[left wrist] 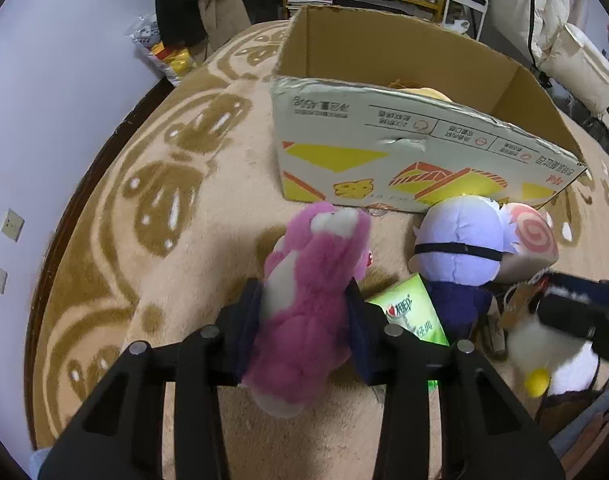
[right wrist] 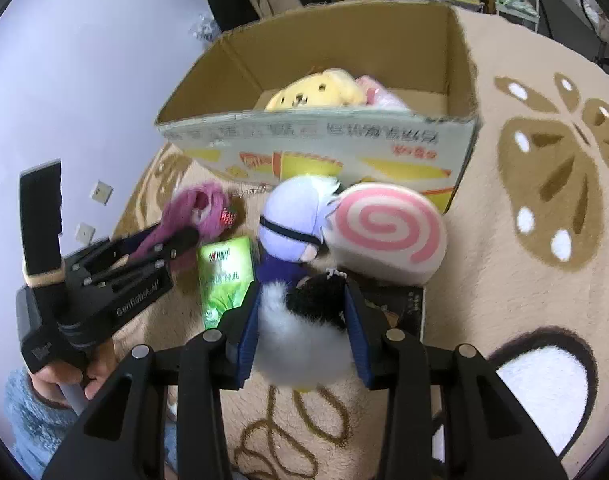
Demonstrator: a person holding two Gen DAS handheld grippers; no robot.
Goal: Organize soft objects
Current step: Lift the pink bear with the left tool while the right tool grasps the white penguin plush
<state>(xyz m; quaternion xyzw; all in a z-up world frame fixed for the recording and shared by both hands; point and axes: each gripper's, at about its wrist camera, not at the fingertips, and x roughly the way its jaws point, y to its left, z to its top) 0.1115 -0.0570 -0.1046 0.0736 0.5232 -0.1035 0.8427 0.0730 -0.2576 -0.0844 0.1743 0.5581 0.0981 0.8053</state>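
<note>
Lifting both toys together risks trouble: left gripper [left wrist: 304,300] jaws pinch the pink plush [left wrist: 304,312], right gripper [right wrist: 302,316] jaws clamp the black-and-white plush [right wrist: 300,336], and either could snag the cardboard box [right wrist: 316,140] rim.

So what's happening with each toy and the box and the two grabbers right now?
Left gripper: shut on the pink plush.
Pink plush: squeezed, held.
Right gripper: shut on the black-and-white plush.
Black-and-white plush: squeezed, held.
Cardboard box: open on top, toys inside.
Yellow plush: lying in the box.
Purple-headed doll: on the rug, outside the box.
Swirl plush: leaning against the doll.
Green pack: on the rug.
</note>
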